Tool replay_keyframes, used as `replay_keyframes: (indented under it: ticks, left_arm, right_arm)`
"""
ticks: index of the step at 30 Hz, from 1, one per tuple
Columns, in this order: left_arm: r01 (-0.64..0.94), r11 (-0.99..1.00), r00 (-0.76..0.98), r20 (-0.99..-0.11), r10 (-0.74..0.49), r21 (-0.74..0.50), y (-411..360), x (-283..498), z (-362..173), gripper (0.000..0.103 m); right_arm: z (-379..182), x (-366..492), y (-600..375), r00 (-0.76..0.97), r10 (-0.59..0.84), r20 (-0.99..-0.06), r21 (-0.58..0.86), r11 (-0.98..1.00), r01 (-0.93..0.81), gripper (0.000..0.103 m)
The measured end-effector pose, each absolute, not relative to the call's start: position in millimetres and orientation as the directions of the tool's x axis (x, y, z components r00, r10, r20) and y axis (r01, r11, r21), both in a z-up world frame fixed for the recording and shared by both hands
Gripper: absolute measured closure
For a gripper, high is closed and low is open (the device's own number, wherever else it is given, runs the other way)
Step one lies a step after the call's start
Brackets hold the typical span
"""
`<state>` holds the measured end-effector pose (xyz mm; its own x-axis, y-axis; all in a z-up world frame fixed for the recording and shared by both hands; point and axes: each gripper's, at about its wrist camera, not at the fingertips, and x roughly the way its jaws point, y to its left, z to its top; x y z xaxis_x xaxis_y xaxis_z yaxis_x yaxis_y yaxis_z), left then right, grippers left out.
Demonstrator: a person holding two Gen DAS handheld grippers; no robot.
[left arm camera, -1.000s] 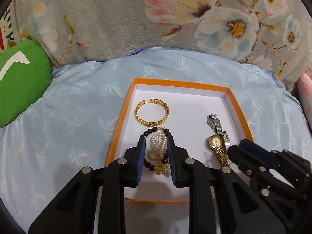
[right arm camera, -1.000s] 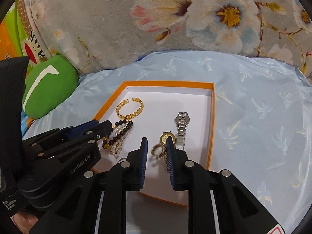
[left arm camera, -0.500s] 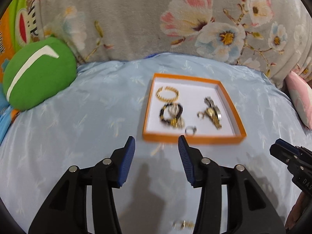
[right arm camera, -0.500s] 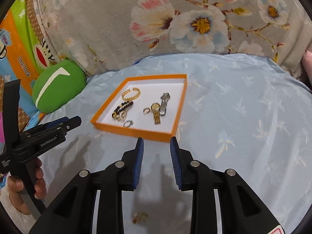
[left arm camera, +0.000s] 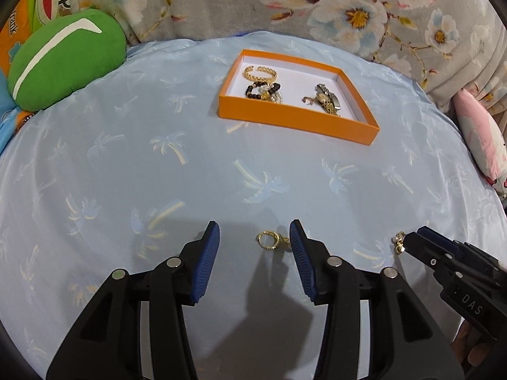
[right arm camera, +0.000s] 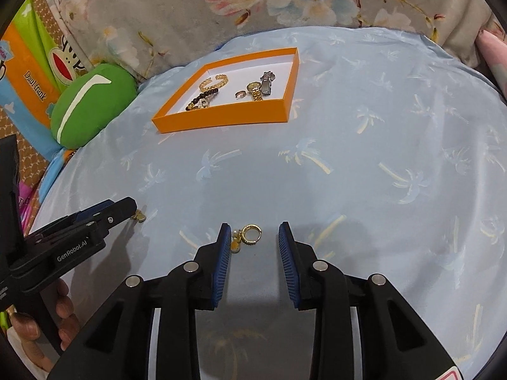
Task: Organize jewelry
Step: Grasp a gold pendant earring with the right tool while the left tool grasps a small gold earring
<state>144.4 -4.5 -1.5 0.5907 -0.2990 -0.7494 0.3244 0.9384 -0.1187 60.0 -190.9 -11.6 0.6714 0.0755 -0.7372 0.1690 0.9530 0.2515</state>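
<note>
An orange tray (left arm camera: 294,117) (right arm camera: 221,120) lies far off on the blue sheet, holding a gold bangle (left arm camera: 259,72), a bead bracelet (left arm camera: 263,90) and a watch (left arm camera: 326,99). My left gripper (left arm camera: 255,242) is open low over the sheet, with a small gold hoop earring (left arm camera: 267,240) lying between its fingers. My right gripper (right arm camera: 253,237) is open around a second gold hoop earring with a pearl (right arm camera: 248,234). Each gripper shows in the other's view, the right one (left arm camera: 412,243) and the left one (right arm camera: 126,205).
A green cushion (left arm camera: 63,60) lies at the back left and a pink pillow (left arm camera: 478,139) at the right. A floral blanket (left arm camera: 285,6) rises behind the tray. A hand (right arm camera: 35,326) holds the left gripper's handle.
Both grippers have pulled back from the tray toward the near side, opened wide and dropped low. Each now has an earring between its fingers; the jewelry they were over stays in the tray.
</note>
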Motion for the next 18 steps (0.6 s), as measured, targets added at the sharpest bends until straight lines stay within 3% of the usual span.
replay_keyframes:
  ticks: [7, 13, 18]
  left_arm:
    - [0.320, 0.944, 0.600, -0.754, -0.268, -0.081, -8.3, 144.0, -4.7, 0.059]
    - [0.322, 0.944, 0.603, -0.755, -0.260, -0.068, -10.1, 143.3, -4.5, 0.059]
    - [0.322, 0.944, 0.603, -0.754, -0.260, -0.069, -9.9, 143.3, -4.6, 0.059]
  right_arm:
    - [-10.3, 69.6, -176.6, 0.654, 0.001, -0.757, 0.148, 0.974, 0.170, 0.072]
    - [-10.3, 72.3, -167.3, 0.642, -0.041, -0.766, 0.082, 0.983, 0.161, 0.084]
    - [-10.1, 71.7, -168.6, 0.643, -0.040, -0.765, 0.086, 0.983, 0.163, 0.085]
